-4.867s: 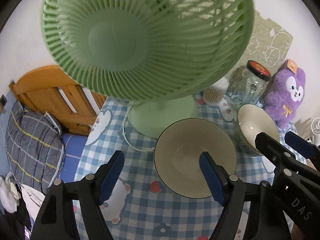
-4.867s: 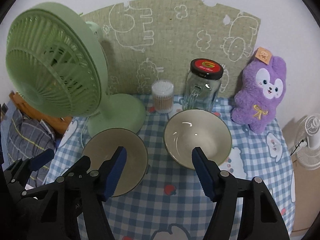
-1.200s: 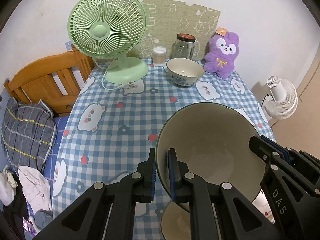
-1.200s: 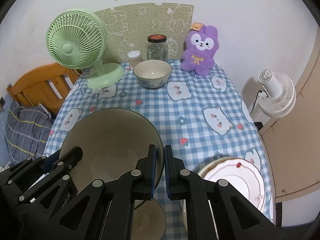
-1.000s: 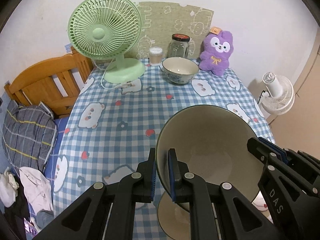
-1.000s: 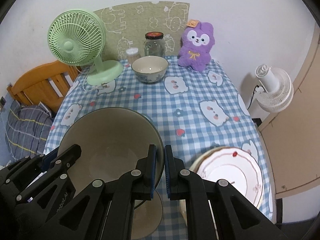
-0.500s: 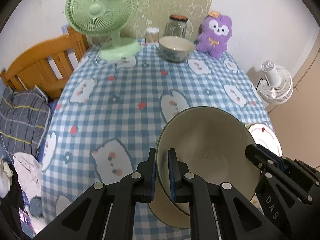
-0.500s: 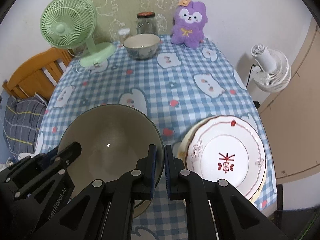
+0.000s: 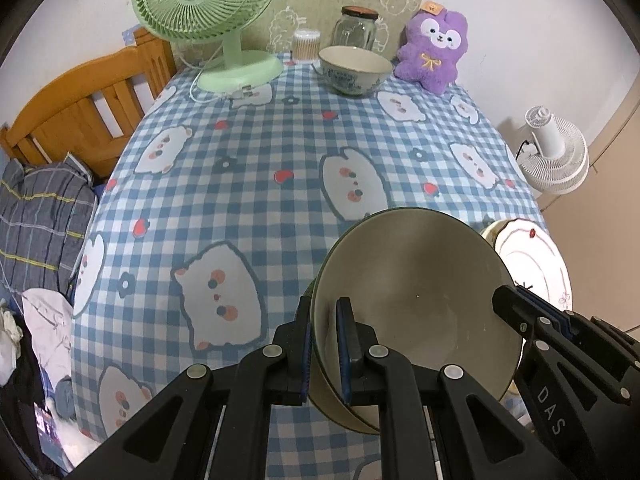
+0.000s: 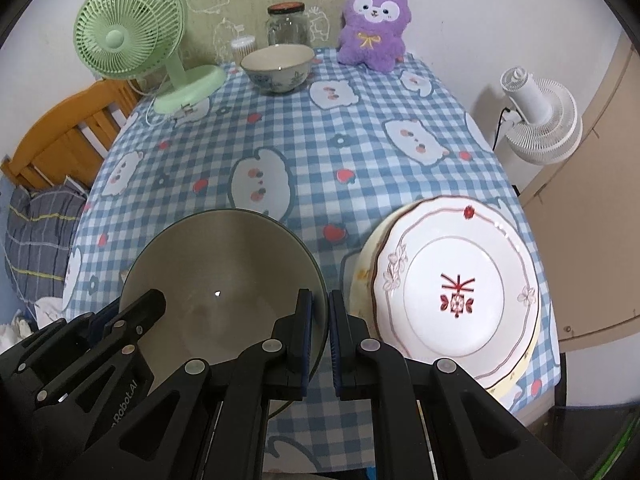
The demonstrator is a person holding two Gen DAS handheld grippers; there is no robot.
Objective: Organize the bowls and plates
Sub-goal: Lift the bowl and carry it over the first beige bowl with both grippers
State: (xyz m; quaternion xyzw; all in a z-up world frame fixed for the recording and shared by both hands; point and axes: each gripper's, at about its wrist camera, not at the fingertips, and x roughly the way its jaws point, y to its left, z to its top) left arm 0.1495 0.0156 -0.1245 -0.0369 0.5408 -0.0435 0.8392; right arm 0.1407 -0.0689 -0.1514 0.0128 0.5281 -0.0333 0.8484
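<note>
A big dark-rimmed bowl (image 9: 420, 296) is being held by both grippers at once, pretty much tilted toward the cameras. The left gripper (image 9: 325, 344) is clamped narrow on the bowl's left rim, one pad inside the wall and one outside. The right gripper (image 10: 319, 334) is pinched the same way on the opposite rim, so the bowl (image 10: 224, 280) sits to the left of it in the right wrist view, with the left gripper's black fingers poking in at the lower left.

The bowl is hanging low over the near edge of the worktop (image 9: 256, 184), which is covered by a blue checked cloth with bear prints. Whether the bowl's base is already touching the cloth can't be told, since it's hidden by the fingers. Something rounded is seen under it in the left view, but what it is can't be made out.

Just to the right of the bowl a white plate (image 10: 456, 292) with a red mark in the middle is stacked on a yellowish plate (image 10: 362, 272).

Far at the back a smaller patterned bowl (image 10: 278, 66) is parked, well apart, between a green fan (image 10: 132, 32) and a purple plush toy (image 10: 374, 26), with a glass jar (image 10: 288, 26) behind it.
</note>
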